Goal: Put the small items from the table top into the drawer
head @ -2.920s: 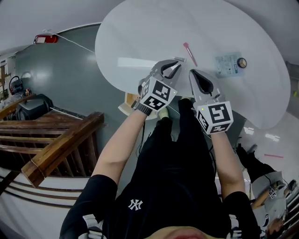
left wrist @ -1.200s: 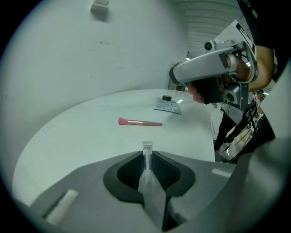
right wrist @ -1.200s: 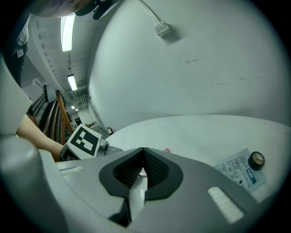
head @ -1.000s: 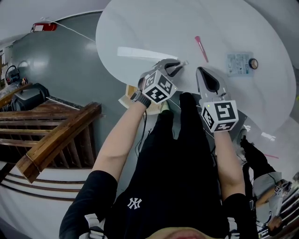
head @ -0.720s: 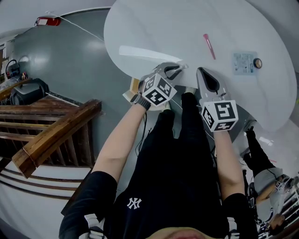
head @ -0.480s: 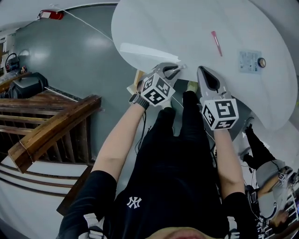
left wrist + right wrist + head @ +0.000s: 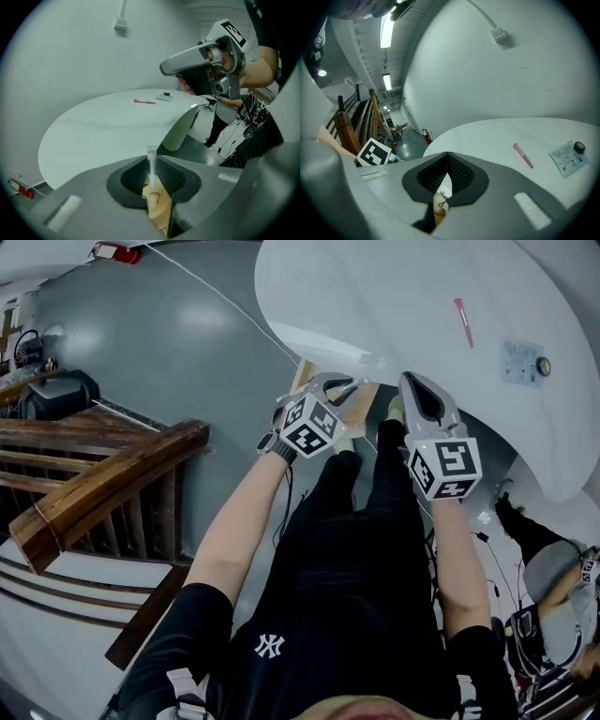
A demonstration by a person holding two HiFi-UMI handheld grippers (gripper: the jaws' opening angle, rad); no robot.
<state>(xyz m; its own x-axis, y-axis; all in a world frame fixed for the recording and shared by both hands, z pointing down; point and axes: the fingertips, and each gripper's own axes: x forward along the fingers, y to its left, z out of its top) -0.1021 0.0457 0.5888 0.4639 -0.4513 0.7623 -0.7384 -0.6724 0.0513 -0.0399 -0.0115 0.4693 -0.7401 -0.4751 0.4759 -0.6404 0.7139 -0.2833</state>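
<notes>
- Grey floor (image 7: 187, 343) spreads beneath a round white bench (image 7: 375, 287), and a wooden handrail (image 7: 103, 488) runs along the left of the head view.
- A person in a black top (image 7: 356, 596) stands at the bench edge with a gripper in each hand.
- The left gripper (image 7: 354, 383) has its jaws closed on a small clear tube (image 7: 151, 164). The tube stands upright between the pads, and its red-printed end pokes out above them.
- The right gripper (image 7: 412, 382) has its jaws pressed fully together. It is just beside the left one and does not touch it.
- The drawer (image 7: 366, 401), of light wood, shows open below the bench edge, under and between the tips of the two grippers. In both gripper views, light wood shows through the gap below the pads.
- A pink pen (image 7: 463, 322) lies on the bench top, well away from both grippers.
- Further right lies a printed card (image 7: 518, 360), with a small round dark item (image 7: 544, 366) at its far corner.
</notes>
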